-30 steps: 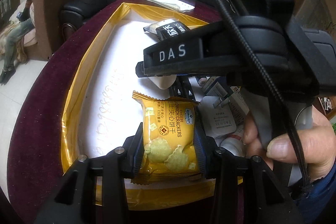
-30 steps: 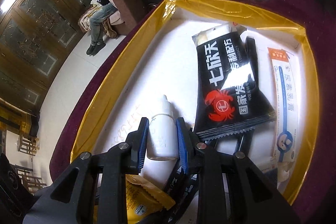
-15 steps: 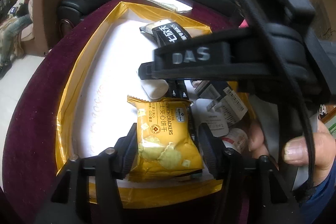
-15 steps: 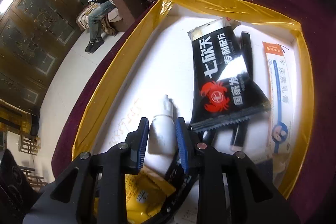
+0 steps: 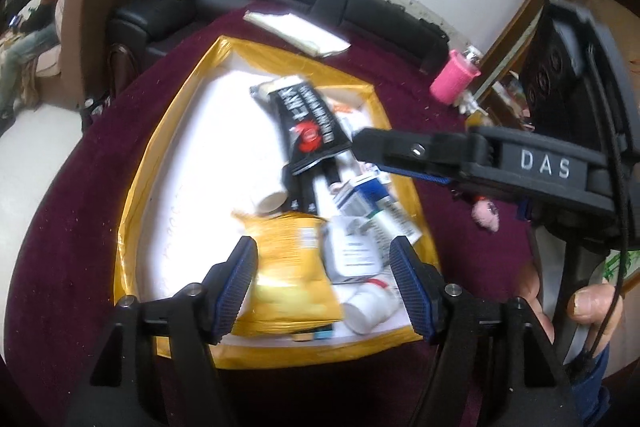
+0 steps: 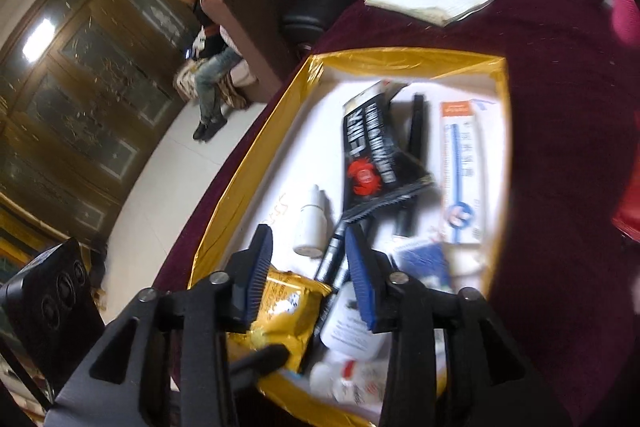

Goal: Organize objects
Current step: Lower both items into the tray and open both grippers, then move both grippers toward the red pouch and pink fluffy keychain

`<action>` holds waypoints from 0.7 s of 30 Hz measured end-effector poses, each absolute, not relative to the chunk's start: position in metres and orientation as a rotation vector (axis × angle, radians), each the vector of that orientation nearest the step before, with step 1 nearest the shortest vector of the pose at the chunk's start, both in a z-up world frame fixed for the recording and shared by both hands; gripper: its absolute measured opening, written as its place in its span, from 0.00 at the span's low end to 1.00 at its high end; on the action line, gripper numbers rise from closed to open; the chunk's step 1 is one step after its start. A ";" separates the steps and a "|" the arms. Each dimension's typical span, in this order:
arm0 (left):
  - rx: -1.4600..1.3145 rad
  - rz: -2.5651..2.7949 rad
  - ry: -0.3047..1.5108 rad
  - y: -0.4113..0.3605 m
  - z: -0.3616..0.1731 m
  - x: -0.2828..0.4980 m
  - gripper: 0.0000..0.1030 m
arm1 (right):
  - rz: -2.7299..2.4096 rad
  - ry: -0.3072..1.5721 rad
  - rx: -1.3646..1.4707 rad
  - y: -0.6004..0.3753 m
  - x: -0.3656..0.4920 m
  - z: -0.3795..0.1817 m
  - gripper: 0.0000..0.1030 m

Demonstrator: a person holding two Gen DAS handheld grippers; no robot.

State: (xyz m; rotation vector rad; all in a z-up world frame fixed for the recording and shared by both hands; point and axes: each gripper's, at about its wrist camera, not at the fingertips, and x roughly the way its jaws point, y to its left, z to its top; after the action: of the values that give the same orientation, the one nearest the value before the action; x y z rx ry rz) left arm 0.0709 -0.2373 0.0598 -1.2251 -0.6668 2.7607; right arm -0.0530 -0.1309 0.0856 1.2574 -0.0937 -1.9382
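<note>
With both sets of jaws opening and holding nothing, two items lie released in the gold-rimmed tray (image 5: 140, 163).

Nearest, the left gripper (image 5: 325, 285) stands well apart, still widening, above the yellow cracker packet (image 5: 292, 267), which lies at the tray's near edge beside white boxes; lift straight up so the pad does not drag the packet. Next, the right gripper (image 6: 310, 275) is parting too, the white dropper bottle (image 6: 311, 225) lying free just beyond its tips. Farther in sits the black crab-logo sachet (image 6: 370, 155). Beyond the tray, folded paper (image 6: 432, 1) rests on the maroon cloth (image 6: 560, 75).
</note>
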 end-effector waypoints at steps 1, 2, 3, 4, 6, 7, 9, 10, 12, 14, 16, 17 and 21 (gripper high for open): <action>-1.209 2.760 -0.659 -0.236 0.063 0.072 0.61 | -1.941 -0.101 1.251 -0.126 -0.052 0.089 0.36; -1.197 2.760 -0.651 -0.234 0.066 0.072 0.61 | -1.949 -0.108 1.243 -0.119 -0.051 0.092 0.36; -1.179 2.759 -0.637 -0.232 0.070 0.070 0.61 | -1.961 -0.115 1.234 -0.112 -0.049 0.096 0.36; -1.167 2.758 -0.624 -0.228 0.073 0.070 0.61 | -1.978 -0.125 1.217 -0.100 -0.048 0.100 0.36; -1.146 2.754 -0.588 -0.219 0.080 0.069 0.61 | -2.015 -0.132 1.192 -0.073 -0.047 0.106 0.36; -1.135 2.750 -0.574 -0.214 0.082 0.069 0.61 | -2.048 -0.140 1.182 -0.054 -0.049 0.108 0.36; -1.129 2.730 -0.542 -0.201 0.087 0.069 0.61 | -2.107 -0.161 1.173 -0.020 -0.055 0.110 0.35; -1.125 2.722 -0.529 -0.195 0.089 0.067 0.61 | -2.142 -0.175 1.169 0.001 -0.059 0.111 0.36; -1.122 2.694 -0.499 -0.180 0.091 0.065 0.61 | -2.216 -0.203 1.173 0.040 -0.068 0.111 0.45; -1.121 2.678 -0.474 -0.167 0.094 0.062 0.61 | -2.292 -0.259 1.188 0.081 -0.082 0.106 0.48; -1.135 2.653 -0.456 -0.153 0.094 0.057 0.61 | -2.336 -0.296 1.204 0.110 -0.093 0.098 0.50; -1.147 2.639 -0.447 -0.146 0.094 0.053 0.61 | -2.348 -0.293 1.227 0.117 -0.098 0.092 0.50; -1.165 2.628 -0.381 -0.124 0.094 0.048 0.61 | -2.311 -0.411 1.355 0.131 -0.123 0.055 0.50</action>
State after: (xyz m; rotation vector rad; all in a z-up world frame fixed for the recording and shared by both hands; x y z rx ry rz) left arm 0.0483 -0.1240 0.0940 -1.1653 -0.3806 2.6278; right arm -0.1232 0.1311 0.0549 1.3549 -0.4106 -2.3109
